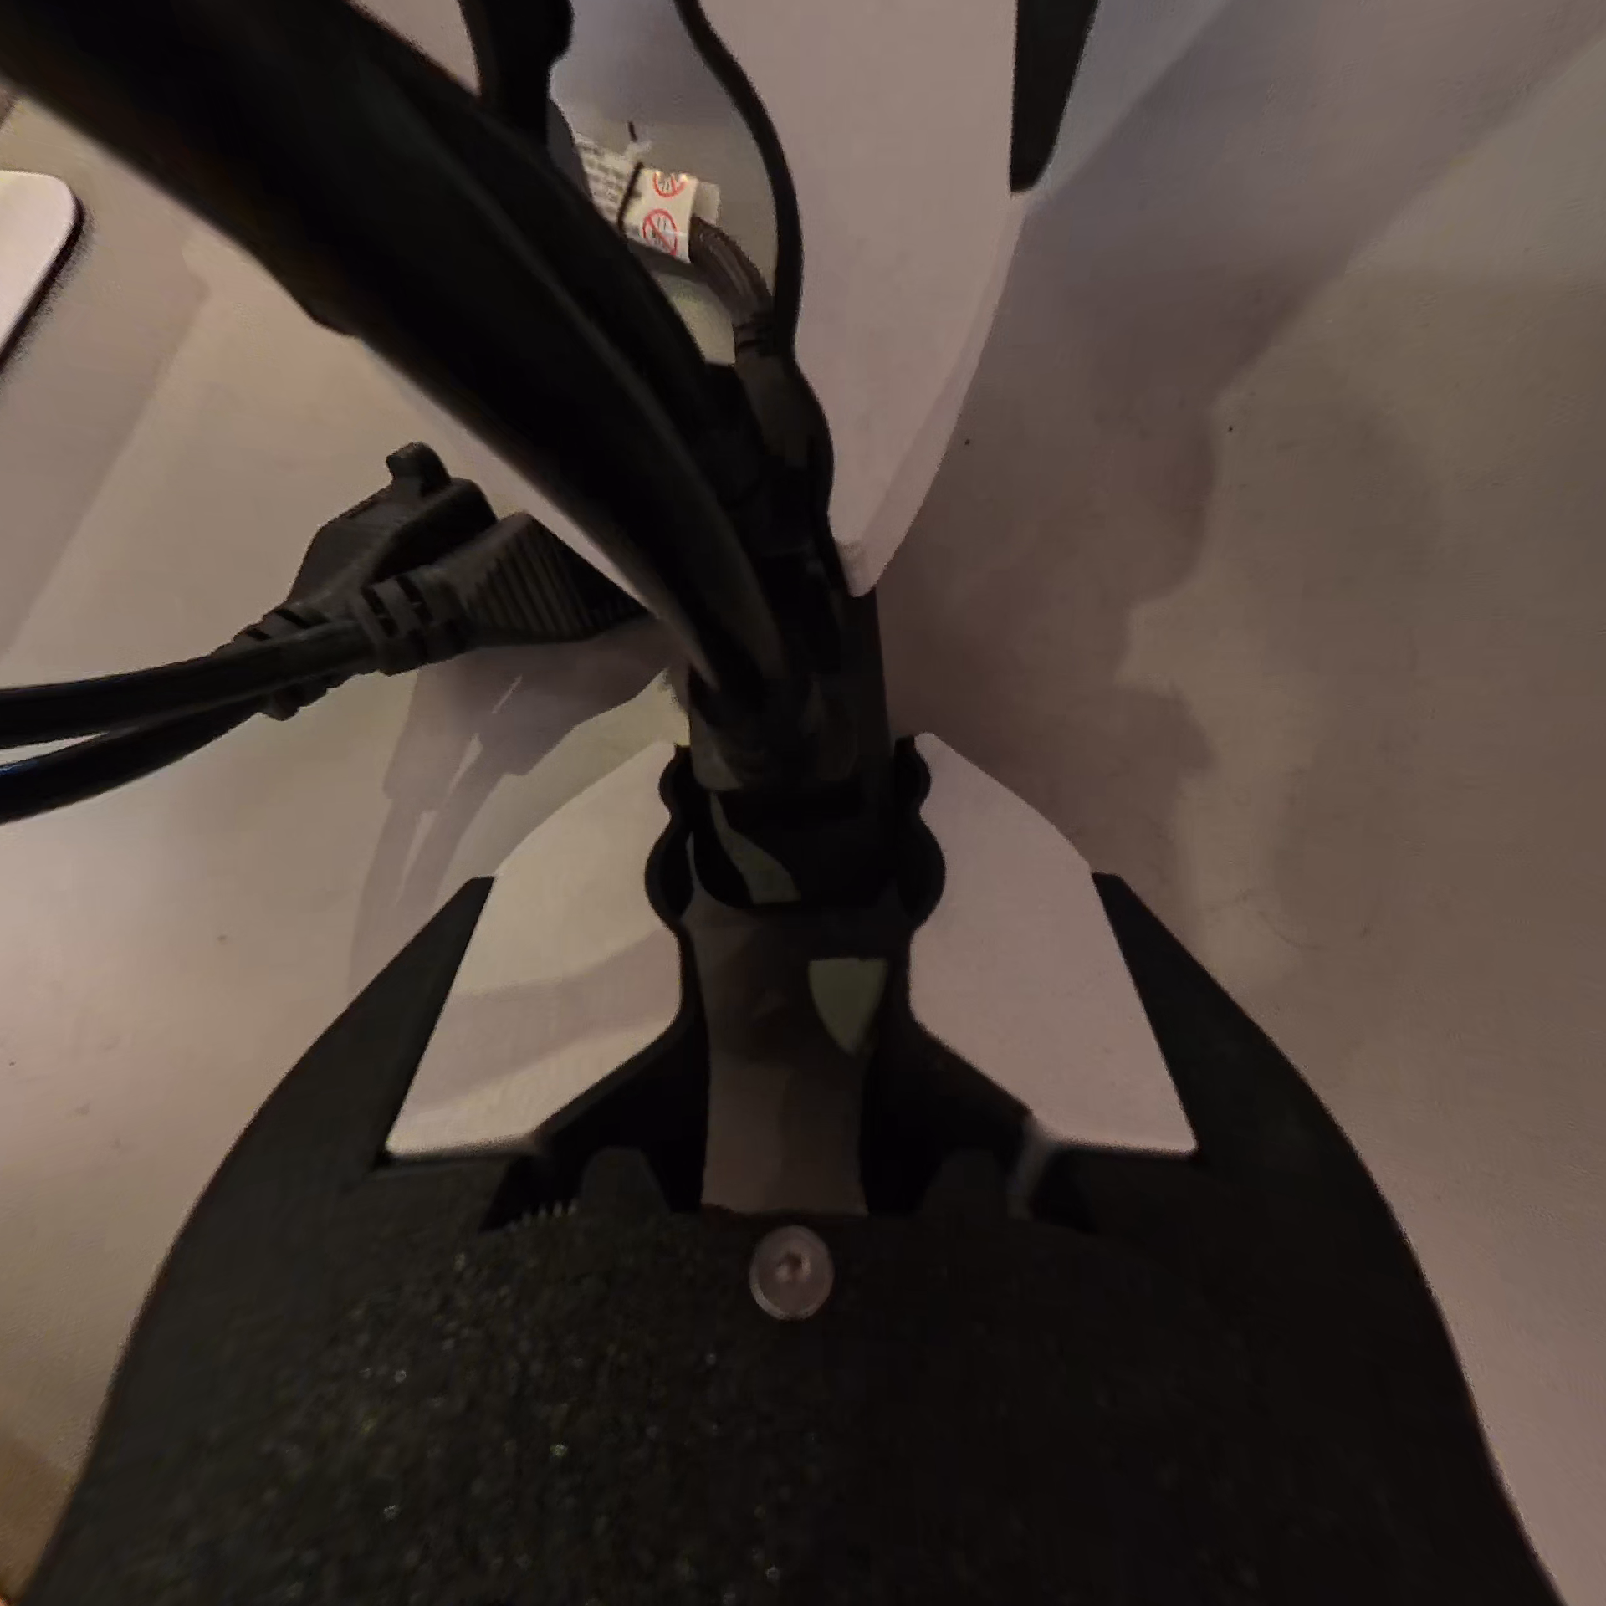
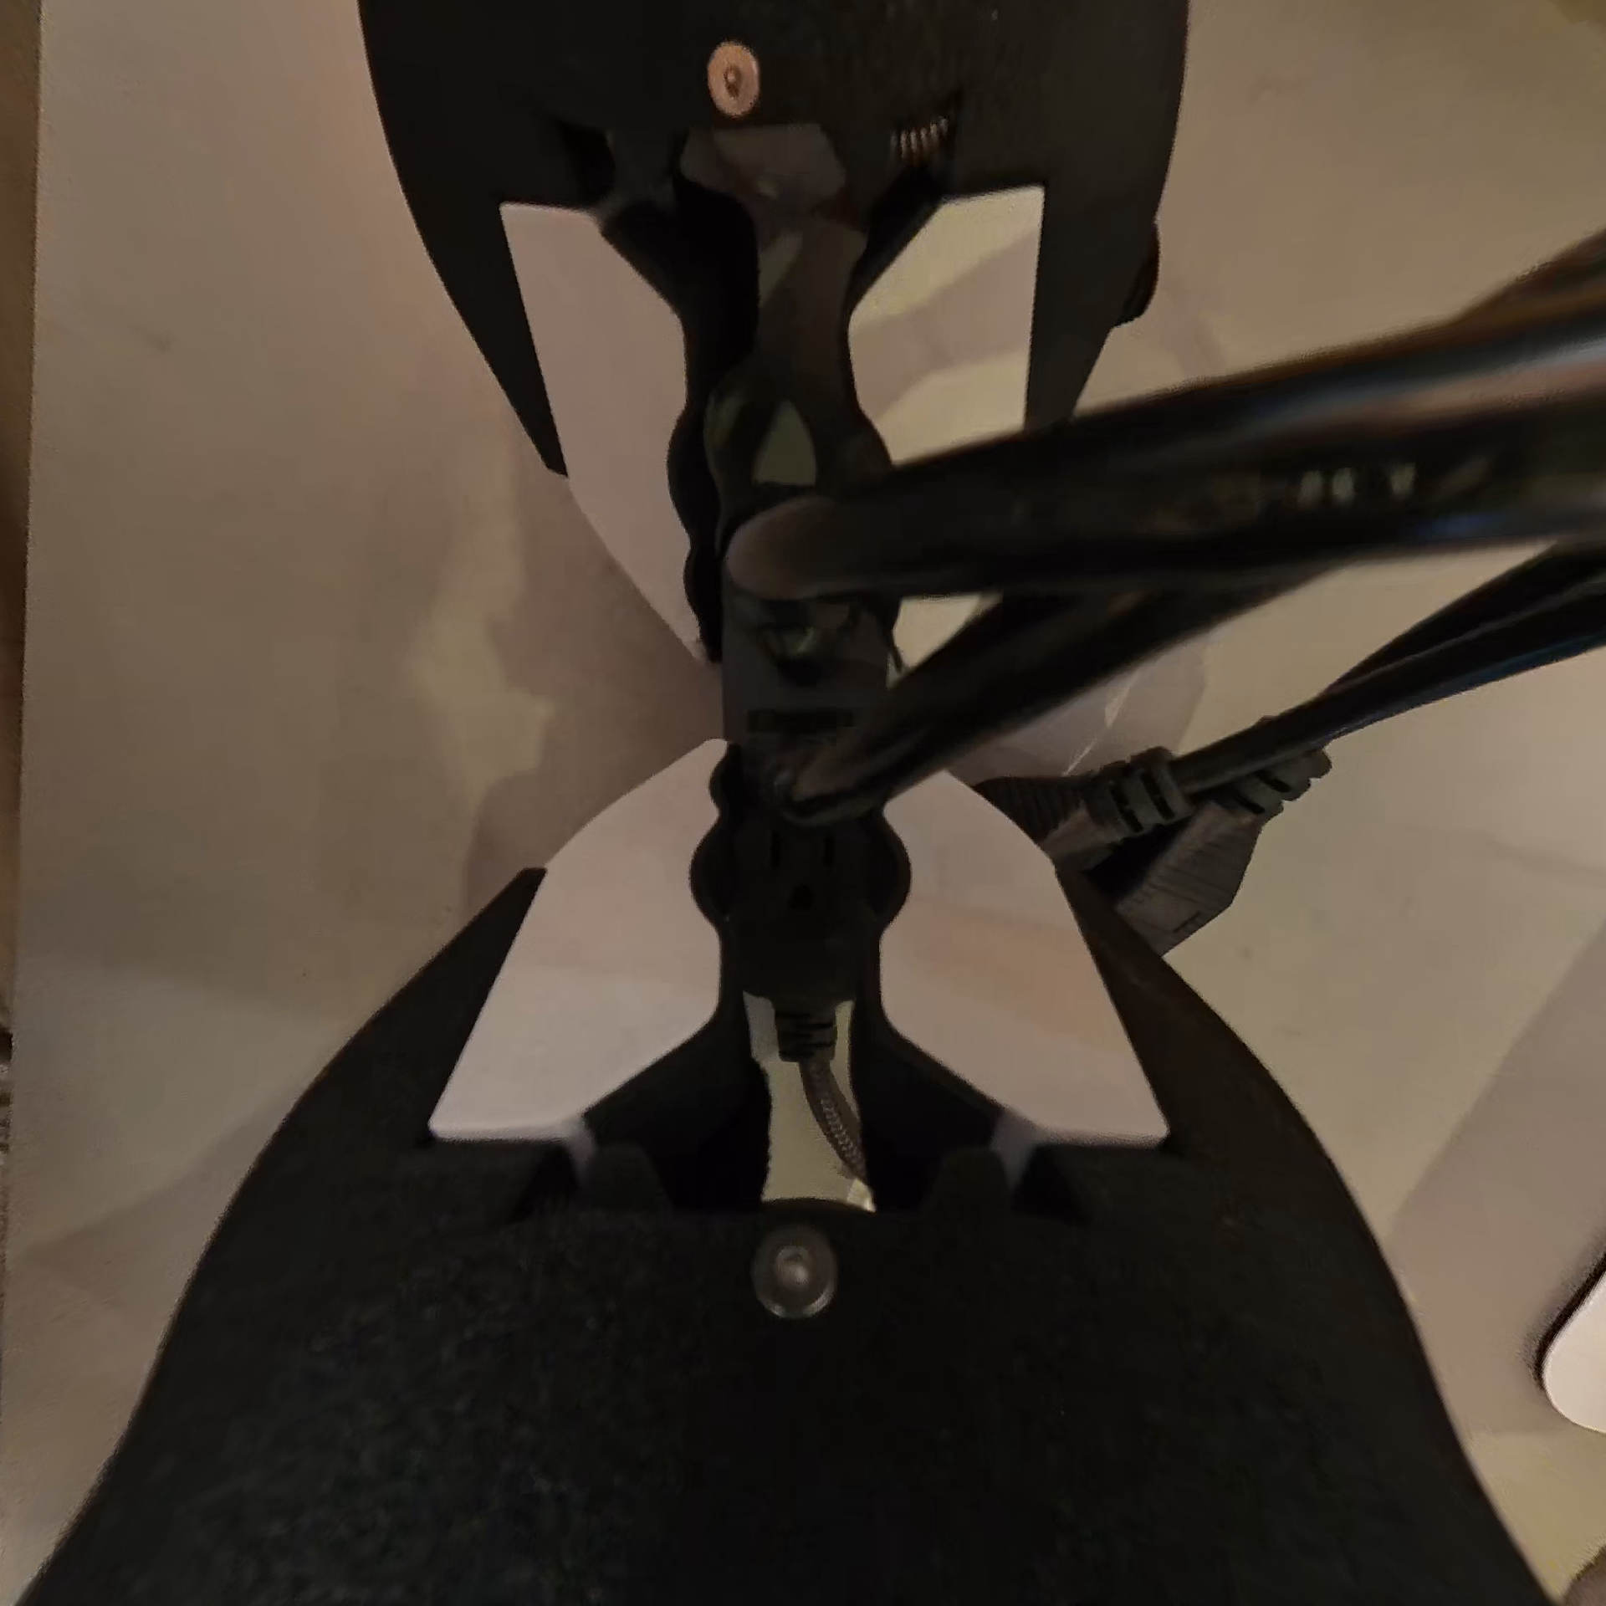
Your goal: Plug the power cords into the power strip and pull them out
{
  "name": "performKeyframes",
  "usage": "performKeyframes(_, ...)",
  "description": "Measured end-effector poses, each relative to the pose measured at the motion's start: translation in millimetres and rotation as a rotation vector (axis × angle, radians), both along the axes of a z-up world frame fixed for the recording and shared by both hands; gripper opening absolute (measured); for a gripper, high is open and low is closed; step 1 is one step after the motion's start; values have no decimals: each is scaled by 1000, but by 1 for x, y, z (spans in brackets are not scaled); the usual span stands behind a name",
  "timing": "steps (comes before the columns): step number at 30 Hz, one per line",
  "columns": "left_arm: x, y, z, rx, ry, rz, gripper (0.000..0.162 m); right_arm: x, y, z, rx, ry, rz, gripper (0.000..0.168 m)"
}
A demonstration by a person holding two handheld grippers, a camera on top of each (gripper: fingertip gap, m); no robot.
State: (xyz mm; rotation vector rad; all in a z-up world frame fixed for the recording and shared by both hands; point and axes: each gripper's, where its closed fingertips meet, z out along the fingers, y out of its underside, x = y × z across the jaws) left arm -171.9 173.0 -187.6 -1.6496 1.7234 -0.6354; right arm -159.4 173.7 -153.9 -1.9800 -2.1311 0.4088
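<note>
Black on black, the left gripper (image 1: pixel 795 817) is clamped around one end of the narrow black power strip (image 1: pixel 812 600), which lies on the white worktop (image 1: pixel 1304 608). The right gripper (image 2: pixel 799 856) pinches the opposite end, its fingers closed on the strip beside a socket face. Only the right wrist view shows both grippers facing each other and the strip's braided cable (image 2: pixel 830 1104) running back between the fingers. Only the left wrist view shows the white tag (image 1: pixel 647 195) on that cable. Thick black power cords (image 2: pixel 1173 530) rise from the strip's middle; two loose connectors (image 1: pixel 452 582) lie beside it.
</note>
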Motion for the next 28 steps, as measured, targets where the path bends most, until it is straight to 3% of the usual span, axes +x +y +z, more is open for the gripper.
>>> performKeyframes(3,0,2,5,-12,-25,7,44,-4,2,4,-1,28,-20,25)
performKeyframes(8,-7,17,40,-8,-252,120,47,-1,13,29,-90,158,-161,25)
performKeyframes(12,-7,27,38,-58,-242,202,52,4,16,18,-39,156,-237,25)
performKeyframes(19,-7,36,32,-189,-263,560,41,-5,19,8,80,153,-425,25)
performKeyframes(23,-1,32,21,-110,-165,536,26,-5,16,-1,34,142,-443,26)
performKeyframes(28,3,34,18,-119,-127,443,27,-2,21,-1,7,149,-462,26)
